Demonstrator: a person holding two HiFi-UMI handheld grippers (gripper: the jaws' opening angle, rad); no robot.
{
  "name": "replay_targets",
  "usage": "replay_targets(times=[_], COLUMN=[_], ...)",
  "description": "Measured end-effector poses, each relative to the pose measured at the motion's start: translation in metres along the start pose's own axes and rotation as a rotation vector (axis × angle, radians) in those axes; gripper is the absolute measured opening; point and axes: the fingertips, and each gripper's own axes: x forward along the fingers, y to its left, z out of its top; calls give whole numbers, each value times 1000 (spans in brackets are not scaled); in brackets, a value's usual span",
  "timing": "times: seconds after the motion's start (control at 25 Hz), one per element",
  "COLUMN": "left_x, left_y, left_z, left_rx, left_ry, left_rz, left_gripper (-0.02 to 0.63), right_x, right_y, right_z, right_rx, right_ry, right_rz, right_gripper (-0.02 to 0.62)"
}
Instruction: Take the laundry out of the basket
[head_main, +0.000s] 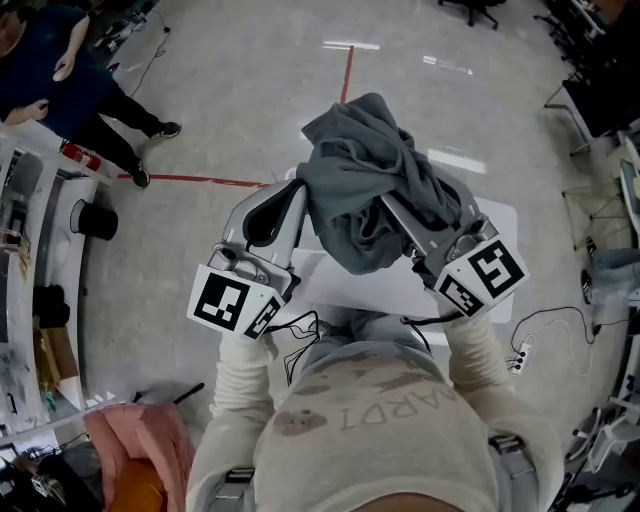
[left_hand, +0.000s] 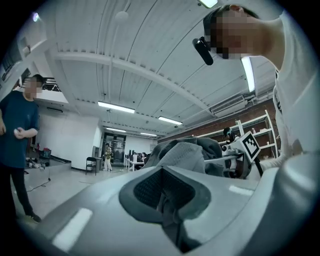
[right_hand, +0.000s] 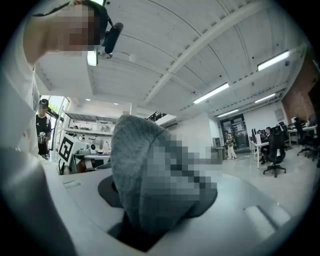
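Observation:
A grey garment (head_main: 370, 185) hangs bunched high in front of me, held between both grippers. My left gripper (head_main: 300, 200) is shut on its left side; in the left gripper view a fold of the garment (left_hand: 187, 152) is pinched between the jaws of the left gripper (left_hand: 167, 207). My right gripper (head_main: 397, 212) is shut on the right side, and in the right gripper view the cloth (right_hand: 132, 165) bulges up out of the right gripper (right_hand: 142, 222). No basket shows in any view; the garment and my arms hide what lies under them.
A white surface (head_main: 500, 215) lies below the garment. A pink cloth (head_main: 140, 440) sits at lower left. A person in dark blue (head_main: 50, 60) stands at upper left by a cluttered bench (head_main: 25, 260). A power strip (head_main: 520, 357) lies on the floor at right.

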Motion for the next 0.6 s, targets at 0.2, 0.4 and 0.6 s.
replay_targets(times=[0.2, 0.4, 0.6], left_x=[-7, -11, -14], left_y=[-5, -11, -19], left_z=[11, 14, 21], left_rx=[1, 0, 8], left_ry=[-16, -25, -33], left_rz=[-8, -14, -21], left_gripper=[0, 0, 0], right_x=[-18, -27, -33], right_y=[-2, 2, 5], right_z=[12, 19, 22], right_rx=[83, 78, 55], right_ry=[-67, -93, -94], right_rz=[-31, -52, -78], right_gripper=[213, 215, 215])
